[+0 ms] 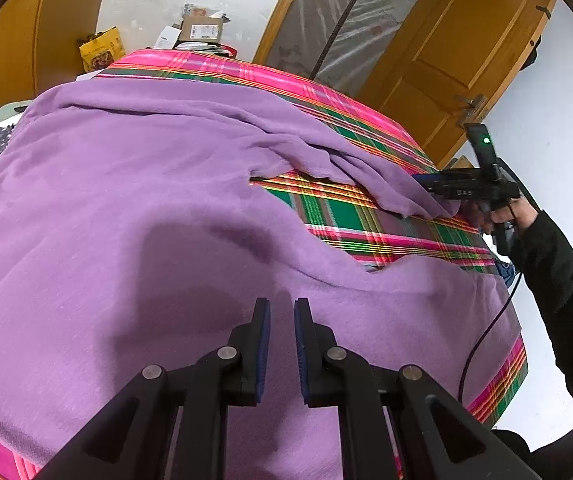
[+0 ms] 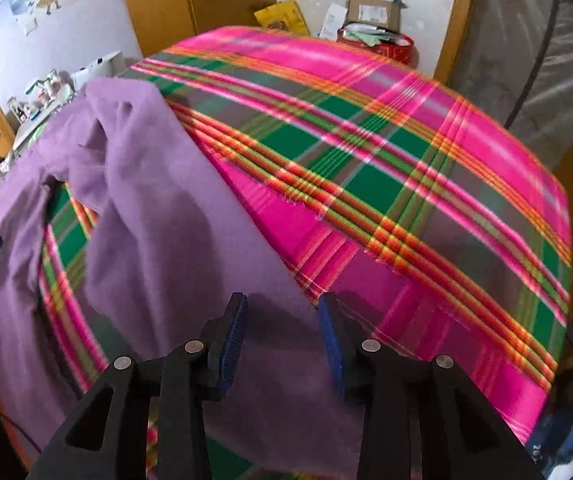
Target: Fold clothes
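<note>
A: Purple garment [image 1: 134,184] spread flat over the pink-and-green plaid cloth [image 1: 338,216] covering the bed, one sleeve [image 1: 370,176] stretched toward the right edge.

B: Left tongs [image 1: 282,320] poised above the garment's near part, jaws narrowly parted, nothing pinched between the blue pads [image 1: 264,344].

A: Right tongs [image 2: 282,312] released, jaws standing wide over the sleeve's end, purple fabric lying below and between them, not clamped. Plaid cloth bare just to the right of them.

B: From the left wrist view, right tongs [image 1: 442,190] seen at the sleeve tip, gripped by a hand [image 1: 510,216] in a dark sleeve [image 1: 558,280].

A: Beyond the bed: cardboard box [image 2: 374,10], yellow bag [image 2: 282,16], wooden door [image 1: 466,52].
</note>
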`<action>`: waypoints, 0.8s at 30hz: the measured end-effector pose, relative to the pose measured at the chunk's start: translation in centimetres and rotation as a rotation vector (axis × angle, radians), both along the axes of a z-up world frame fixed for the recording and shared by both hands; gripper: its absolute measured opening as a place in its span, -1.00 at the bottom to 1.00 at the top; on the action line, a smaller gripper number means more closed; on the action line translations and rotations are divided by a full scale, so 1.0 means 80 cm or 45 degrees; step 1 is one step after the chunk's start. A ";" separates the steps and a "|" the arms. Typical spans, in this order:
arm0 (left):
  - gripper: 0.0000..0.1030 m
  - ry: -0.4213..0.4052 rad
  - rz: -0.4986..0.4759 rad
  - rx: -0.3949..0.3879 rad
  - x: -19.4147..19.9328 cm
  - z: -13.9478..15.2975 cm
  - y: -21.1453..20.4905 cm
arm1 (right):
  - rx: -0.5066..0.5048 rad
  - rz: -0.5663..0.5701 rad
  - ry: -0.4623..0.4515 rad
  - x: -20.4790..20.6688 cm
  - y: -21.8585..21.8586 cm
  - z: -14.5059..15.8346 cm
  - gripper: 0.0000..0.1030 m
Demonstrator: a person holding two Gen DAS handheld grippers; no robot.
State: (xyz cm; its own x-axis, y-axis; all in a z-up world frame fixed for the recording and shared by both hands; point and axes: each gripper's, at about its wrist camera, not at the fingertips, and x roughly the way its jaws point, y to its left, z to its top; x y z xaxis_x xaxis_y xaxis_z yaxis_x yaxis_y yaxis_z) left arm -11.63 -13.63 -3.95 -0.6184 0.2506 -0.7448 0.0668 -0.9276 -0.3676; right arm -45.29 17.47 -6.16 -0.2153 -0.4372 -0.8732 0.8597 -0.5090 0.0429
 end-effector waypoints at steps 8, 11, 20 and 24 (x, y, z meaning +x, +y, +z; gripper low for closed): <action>-0.77 0.007 -0.036 -0.010 -0.016 0.008 0.011 | -0.013 0.059 0.003 0.005 0.001 0.004 -0.91; -0.77 0.007 -0.042 -0.011 -0.021 0.009 0.012 | -0.016 0.056 0.075 0.004 -0.007 0.018 -0.92; -0.77 0.001 -0.035 -0.006 -0.022 0.007 0.011 | -0.068 -0.200 0.325 -0.074 -0.029 0.081 -0.92; -0.77 -0.001 -0.032 -0.004 -0.023 0.006 0.011 | 0.058 -0.320 0.305 -0.112 -0.037 0.057 -0.68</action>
State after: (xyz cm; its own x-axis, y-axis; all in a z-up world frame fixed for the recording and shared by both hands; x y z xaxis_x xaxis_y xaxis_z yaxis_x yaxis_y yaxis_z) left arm -13.43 -12.78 -3.46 -0.6112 0.2637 -0.7463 0.0439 -0.9301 -0.3646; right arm -54.24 14.47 -1.60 -0.5128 -0.3059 -0.8021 0.6898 -0.7030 -0.1729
